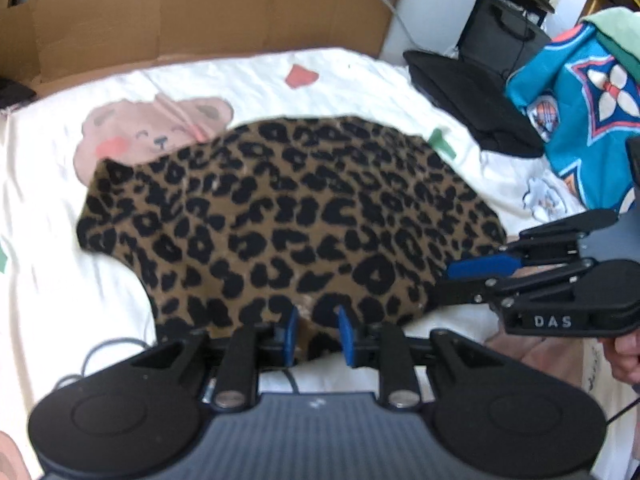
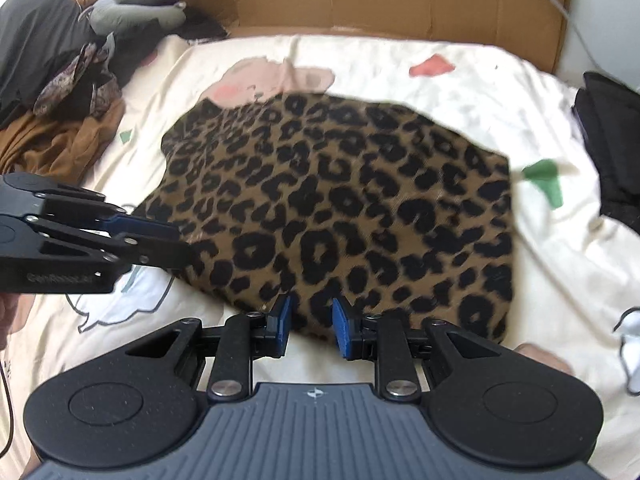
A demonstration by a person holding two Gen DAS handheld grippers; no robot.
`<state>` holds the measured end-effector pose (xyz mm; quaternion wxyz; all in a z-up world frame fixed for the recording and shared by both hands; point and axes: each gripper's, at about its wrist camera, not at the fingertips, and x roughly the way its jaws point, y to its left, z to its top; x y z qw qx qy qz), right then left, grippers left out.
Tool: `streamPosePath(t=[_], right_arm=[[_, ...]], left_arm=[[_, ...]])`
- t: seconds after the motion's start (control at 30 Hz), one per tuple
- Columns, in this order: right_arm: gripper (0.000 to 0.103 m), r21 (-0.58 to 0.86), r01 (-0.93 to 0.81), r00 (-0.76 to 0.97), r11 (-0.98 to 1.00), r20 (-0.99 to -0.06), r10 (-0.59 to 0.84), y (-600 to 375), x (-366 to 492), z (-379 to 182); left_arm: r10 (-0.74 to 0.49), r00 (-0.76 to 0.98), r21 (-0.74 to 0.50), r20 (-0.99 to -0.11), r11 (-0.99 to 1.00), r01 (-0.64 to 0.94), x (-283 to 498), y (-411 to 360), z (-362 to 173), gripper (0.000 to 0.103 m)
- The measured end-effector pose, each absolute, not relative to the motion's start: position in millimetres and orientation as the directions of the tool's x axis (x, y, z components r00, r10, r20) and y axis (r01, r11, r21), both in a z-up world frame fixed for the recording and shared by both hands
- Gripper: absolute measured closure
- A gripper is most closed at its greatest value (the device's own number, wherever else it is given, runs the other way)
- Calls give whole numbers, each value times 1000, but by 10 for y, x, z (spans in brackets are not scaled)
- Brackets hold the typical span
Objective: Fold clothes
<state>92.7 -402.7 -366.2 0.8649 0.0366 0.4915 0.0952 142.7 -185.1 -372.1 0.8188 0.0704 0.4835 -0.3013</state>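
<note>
A leopard-print garment lies spread on a white bedsheet with bear prints. My left gripper is at its near edge, the blue pads narrowly apart with a fold of the fabric pinched between them. My right gripper holds the same near edge further right, its pads also close on the cloth. In the left wrist view, the right gripper comes in from the right at the garment's corner. In the right wrist view, the left gripper touches the left edge. Both views are motion-blurred.
Flattened cardboard stands along the bed's far side. Black folded clothes and a teal patterned garment lie to the right. A brown clothes pile, a grey pillow and a soft toy sit far left. A hand holds the right gripper.
</note>
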Motion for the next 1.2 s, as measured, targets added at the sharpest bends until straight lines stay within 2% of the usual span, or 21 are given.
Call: streamPosePath(t=[0.4,0.73,0.83,0.93,1.1,1.2], right_arm=[[76,134,12,489,991,-865,111,-4411,923,-3777],[77,98,124,481,987,-876,27,-4666,793,-3711],[75,121,190,481,974,-877,15,-4807,727,-3658],[74,208,241,506,948,-860,60,-4930,627,-3604],[72,364,304,531,880,-832,161,-5021,522,-3644],[61,418,339,531,843,-825,195,-5047,506,-3731]], left_arm=[[-339,349,-144,-874,865,480,1552,-1568,-3882,87],[-281,367,-109,-887,899,425,1635,-1309,-3887,86],[-266,374,-111,-888,915,387,1657,-1180,-3829,86],[-266,387,-128,-883,929,347,1653,-1035,-3754,86],[-341,388,-235,-857,926,295,1618,-891,-3667,72],[-387,379,-289,-841,913,289,1609,-907,-3695,58]])
